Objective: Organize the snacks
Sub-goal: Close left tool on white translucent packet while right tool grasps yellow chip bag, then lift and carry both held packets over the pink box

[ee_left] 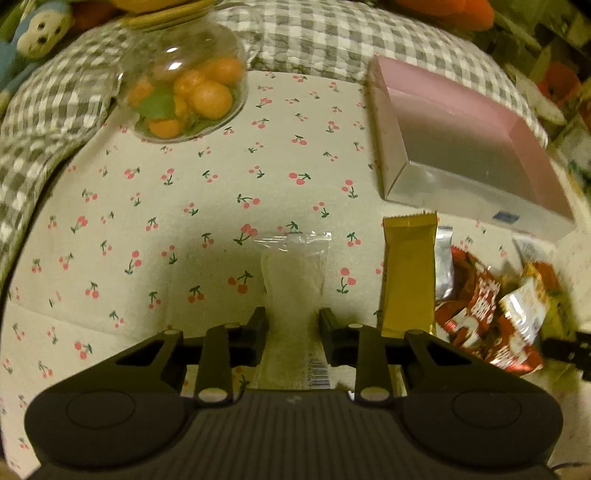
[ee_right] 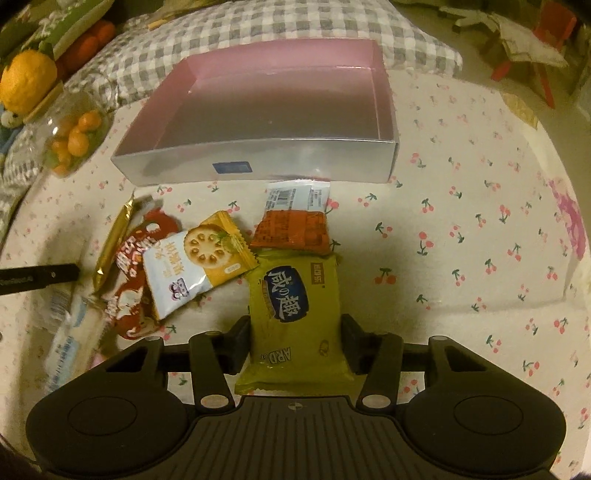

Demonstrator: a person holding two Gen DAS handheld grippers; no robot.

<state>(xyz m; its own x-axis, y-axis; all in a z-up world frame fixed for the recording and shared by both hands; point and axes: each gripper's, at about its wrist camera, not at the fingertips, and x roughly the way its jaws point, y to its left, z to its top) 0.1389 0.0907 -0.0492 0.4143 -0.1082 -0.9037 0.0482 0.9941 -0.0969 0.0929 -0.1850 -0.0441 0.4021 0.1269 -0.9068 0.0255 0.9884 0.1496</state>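
Observation:
My left gripper [ee_left: 293, 320] is shut on a clear-wrapped white snack packet [ee_left: 293, 273], which is pinched at its waist between the jaws. My right gripper [ee_right: 295, 332] has its jaws against both sides of a green snack packet [ee_right: 293, 306]. A silver box with a pink inside [ee_right: 258, 162] stands empty behind the snacks; it also shows in the left wrist view [ee_left: 461, 147]. A gold packet [ee_left: 408, 277], red packets [ee_left: 476, 310], an orange biscuit packet [ee_right: 201, 258] and an orange-red packet [ee_right: 291, 229] lie on the cherry-print cloth.
A glass jar of small oranges [ee_left: 184, 92] stands at the back left, also in the right wrist view [ee_right: 74, 136]. Checked grey pillows [ee_left: 332, 33] and plush toys [ee_left: 33, 33] line the back edge. The left gripper's finger [ee_right: 40, 277] shows in the right wrist view.

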